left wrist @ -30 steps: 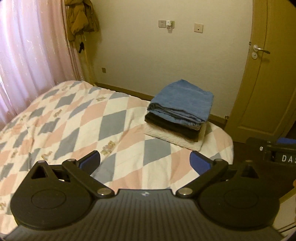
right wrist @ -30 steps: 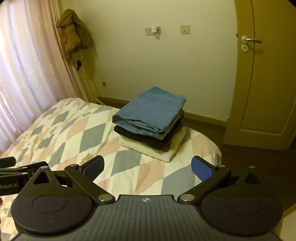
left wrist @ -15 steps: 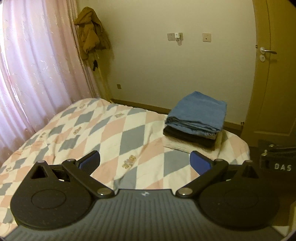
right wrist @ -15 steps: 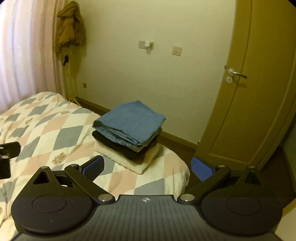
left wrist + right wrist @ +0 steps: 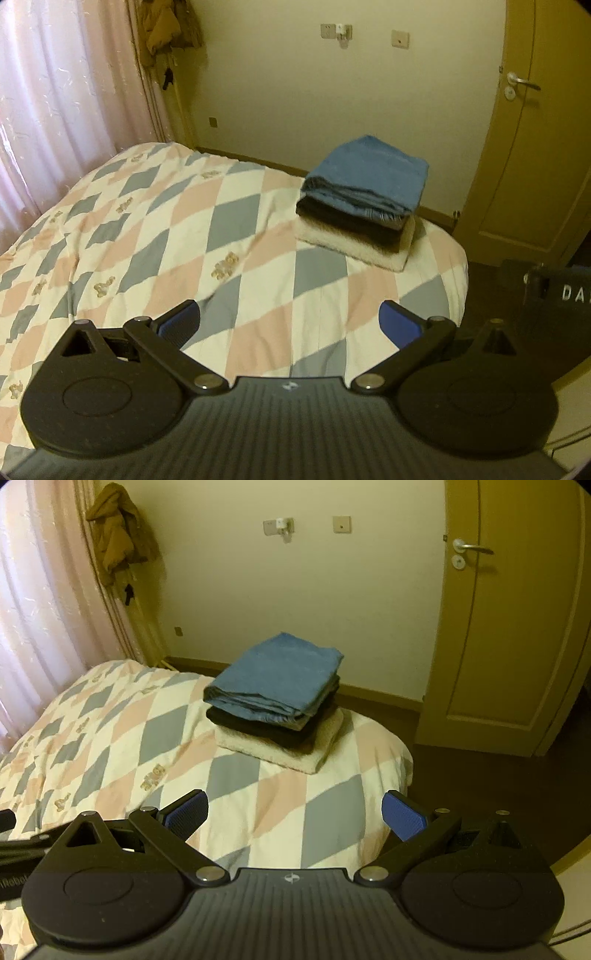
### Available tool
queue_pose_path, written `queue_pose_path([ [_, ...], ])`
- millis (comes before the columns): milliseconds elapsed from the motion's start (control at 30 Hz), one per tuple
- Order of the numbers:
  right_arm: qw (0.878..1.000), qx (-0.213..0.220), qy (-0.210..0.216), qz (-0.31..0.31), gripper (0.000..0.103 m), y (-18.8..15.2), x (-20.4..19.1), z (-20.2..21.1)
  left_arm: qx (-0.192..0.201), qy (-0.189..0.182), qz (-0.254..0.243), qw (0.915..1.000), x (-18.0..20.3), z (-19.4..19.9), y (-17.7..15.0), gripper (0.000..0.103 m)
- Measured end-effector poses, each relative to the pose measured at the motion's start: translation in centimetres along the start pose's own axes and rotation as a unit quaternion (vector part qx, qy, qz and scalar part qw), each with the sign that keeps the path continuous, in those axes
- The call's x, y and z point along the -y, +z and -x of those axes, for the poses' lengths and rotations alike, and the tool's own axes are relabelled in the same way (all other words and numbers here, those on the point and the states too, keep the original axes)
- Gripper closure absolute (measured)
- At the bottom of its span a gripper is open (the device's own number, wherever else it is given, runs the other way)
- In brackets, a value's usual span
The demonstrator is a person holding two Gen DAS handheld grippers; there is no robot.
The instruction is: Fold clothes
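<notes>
Bed by a door; folded stack near its corner. Left gripper and right gripper spread wide, empty. Risk: a careless nudge likely topples the stack floorward.

The right hand-held gripper hangs above the near end of the bed, its blue-padded fingers spread wide with nothing between them. A stack of folded clothes rests near the bed's far corner: blue on top, black beneath, cream at the bottom. A closed door stands to the right.
</notes>
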State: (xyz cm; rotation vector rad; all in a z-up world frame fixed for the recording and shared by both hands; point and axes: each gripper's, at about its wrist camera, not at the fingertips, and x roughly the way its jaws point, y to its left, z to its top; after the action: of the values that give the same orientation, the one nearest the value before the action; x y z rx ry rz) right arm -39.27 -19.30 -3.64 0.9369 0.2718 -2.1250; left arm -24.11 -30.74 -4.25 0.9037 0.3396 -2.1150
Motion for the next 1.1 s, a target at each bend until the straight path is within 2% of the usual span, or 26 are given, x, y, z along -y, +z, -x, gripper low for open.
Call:
queue_pose_path([
  [233, 1.000, -0.023, 0.002, -0.003, 0.000, -0.1, 0.7, -1.2, -0.022, 0.001, -0.002, 0.9998, 0.9, -1.2, -0.5, 0.001],
  [500, 0.999, -0.050, 0.007, 0.002, 0.000, 0.6, 1.2, -4.0, -0.049, 0.010, 0.007, 0.9987, 1.3, -3.4, 0.3, 0.001],
  [1100, 0.995, -0.095, 0.018, 0.028, 0.000, 5.9, 2.7, -12.3, -0.088, 0.032, 0.023, 0.9954, 3.9, -10.9, 5.8, 0.001],
])
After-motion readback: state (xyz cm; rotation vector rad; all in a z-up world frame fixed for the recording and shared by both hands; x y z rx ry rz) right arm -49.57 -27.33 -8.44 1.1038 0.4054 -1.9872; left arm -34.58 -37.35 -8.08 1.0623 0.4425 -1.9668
